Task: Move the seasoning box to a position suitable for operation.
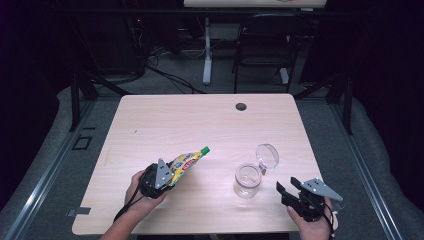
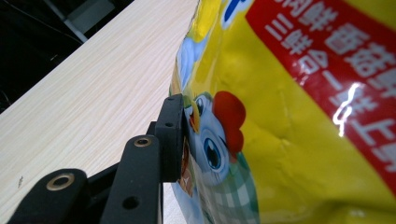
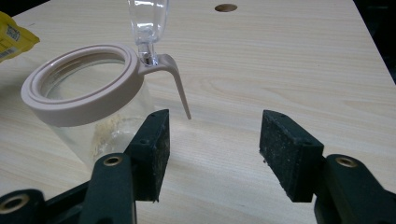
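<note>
Now a soft pouch held, jar free.
My left gripper point(image 1: 169, 176) pinches the yellow pouch point(image 1: 187, 161), lower left: crinkly, light, slippery. My right gripper point(image 3: 212, 149) gapes empty beside the fragile glass jar point(image 3: 88, 107); grip its body.

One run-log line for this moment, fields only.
left tongs: shut on yellow spouted foil pouch | right tongs: open, empty | clear glass jar with beige rim: upright, lid flipped open | wooden table
</note>
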Motion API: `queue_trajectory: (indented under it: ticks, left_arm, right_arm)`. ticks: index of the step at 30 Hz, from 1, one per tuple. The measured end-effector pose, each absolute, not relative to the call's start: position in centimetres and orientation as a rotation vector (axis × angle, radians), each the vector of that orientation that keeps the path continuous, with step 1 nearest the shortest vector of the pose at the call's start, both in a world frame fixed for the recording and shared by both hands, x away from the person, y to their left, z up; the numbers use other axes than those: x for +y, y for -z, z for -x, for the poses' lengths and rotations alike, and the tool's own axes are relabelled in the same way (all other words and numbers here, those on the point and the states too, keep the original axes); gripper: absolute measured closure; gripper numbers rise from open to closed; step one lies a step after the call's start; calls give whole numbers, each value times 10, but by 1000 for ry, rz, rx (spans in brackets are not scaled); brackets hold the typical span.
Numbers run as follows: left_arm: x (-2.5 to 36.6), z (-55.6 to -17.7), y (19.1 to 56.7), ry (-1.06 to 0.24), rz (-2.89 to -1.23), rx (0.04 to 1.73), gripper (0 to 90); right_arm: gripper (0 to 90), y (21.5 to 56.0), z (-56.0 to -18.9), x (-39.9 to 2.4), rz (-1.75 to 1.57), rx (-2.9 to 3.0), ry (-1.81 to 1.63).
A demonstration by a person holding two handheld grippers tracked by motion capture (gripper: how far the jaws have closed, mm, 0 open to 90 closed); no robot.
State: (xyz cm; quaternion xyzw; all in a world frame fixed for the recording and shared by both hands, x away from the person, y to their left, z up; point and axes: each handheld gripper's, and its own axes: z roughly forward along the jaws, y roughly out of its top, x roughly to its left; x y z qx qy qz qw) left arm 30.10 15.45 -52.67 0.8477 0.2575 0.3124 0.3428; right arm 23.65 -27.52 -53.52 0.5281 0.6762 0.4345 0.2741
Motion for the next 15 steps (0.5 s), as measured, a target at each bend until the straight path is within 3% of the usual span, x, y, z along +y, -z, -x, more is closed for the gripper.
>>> queue_trajectory:
  ticks: [15]
  left_arm:
    - [148, -299, 527, -858, -2241, 627, 630]
  right_arm:
    - [412, 539, -238, -273, -1392, 1843, -1131]
